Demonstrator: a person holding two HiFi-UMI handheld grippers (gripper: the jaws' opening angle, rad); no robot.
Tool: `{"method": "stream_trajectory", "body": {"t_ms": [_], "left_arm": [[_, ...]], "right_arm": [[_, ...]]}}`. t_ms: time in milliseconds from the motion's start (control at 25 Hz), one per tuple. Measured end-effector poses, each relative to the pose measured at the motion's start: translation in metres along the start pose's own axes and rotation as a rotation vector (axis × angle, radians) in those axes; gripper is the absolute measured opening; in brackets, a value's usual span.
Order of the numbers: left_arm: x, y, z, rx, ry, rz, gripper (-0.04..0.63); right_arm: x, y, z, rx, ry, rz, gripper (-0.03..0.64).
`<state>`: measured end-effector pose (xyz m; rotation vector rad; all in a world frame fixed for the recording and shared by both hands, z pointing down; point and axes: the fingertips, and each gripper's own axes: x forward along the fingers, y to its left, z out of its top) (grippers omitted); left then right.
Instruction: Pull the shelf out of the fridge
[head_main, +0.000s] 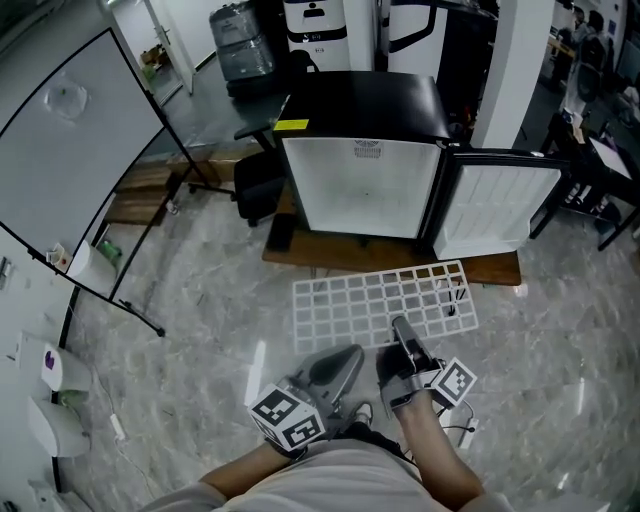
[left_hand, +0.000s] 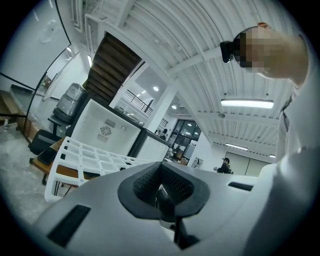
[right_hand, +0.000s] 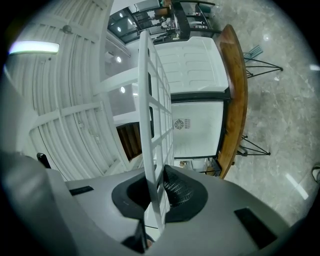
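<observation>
Far left: whiteboard (head_main: 70, 140) on its stand, well off to the side, no factor. Black office chair (head_main: 258, 185) sits just left of the fridge, also out of the lane.

Left claw (head_main: 345, 362): pads pressed together, nothing btwn them, angled up & fwd, idle just beside its partner. From its own view the shelf's left end hangs ahead of it and to the left, not touching.

Shelf (head_main: 385, 298): white grid, fully clear of the cavity, in the air over the floor btwn the person & the fridge (head_main: 360, 185). It lies roughly flat, long axis L-to-R across the body.

Right claw (head_main: 402, 335) is pinching the near long edge, right of centre. In the right gripper view the grid stands edge-on btwn the pads, which press on it. So the shelf runs straight ahead of that claw, twd the open white cavity.

The fridge stands on a low wooden table (head_main: 490, 268). The shelf's far edge is near the table's front, apart from it as best I can tell. Door (head_main: 495, 205) is swung wide to the right, not blocking.

My read: the pull looks done. A one-claw, off-centre hold means the left end could sag. The left claw is the nearer one to steady it.
</observation>
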<state>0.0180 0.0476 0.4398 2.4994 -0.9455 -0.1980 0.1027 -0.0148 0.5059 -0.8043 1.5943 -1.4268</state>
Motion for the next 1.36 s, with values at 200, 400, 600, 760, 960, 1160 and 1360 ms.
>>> {"method": "stream_trajectory", "body": {"t_ms": [200, 400, 600, 760, 960, 1160, 1360], "left_arm": [[-0.006, -0.014, 0.001, 0.023, 0.009, -0.016, 0.006], [-0.012, -0.017, -0.001, 0.012, 0.016, -0.027, 0.006], [-0.015, -0.020, 0.002, 0.016, 0.014, -0.063, 0.006], [-0.020, -0.021, 0.007, 0.020, 0.008, -0.081, 0.006], [-0.027, -0.021, 0.015, 0.025, -0.001, -0.097, 0.006], [-0.029, -0.022, 0.014, 0.029, -0.005, -0.107, 0.006], [-0.037, -0.018, 0.016, 0.027, -0.009, -0.110, 0.006]], "right_arm": [[-0.011, 0.006, -0.008, 0.012, -0.011, 0.003, 0.044], [-0.018, 0.010, -0.012, -0.008, -0.037, 0.002, 0.044], [-0.023, 0.016, -0.017, -0.028, -0.053, 0.004, 0.044], [-0.022, 0.021, -0.018, -0.037, -0.073, 0.003, 0.043], [-0.019, 0.030, -0.025, -0.050, -0.084, 0.013, 0.044], [-0.019, 0.031, -0.028, -0.048, -0.086, 0.017, 0.044], [-0.017, 0.030, -0.032, -0.050, -0.096, 0.015, 0.043]]}}
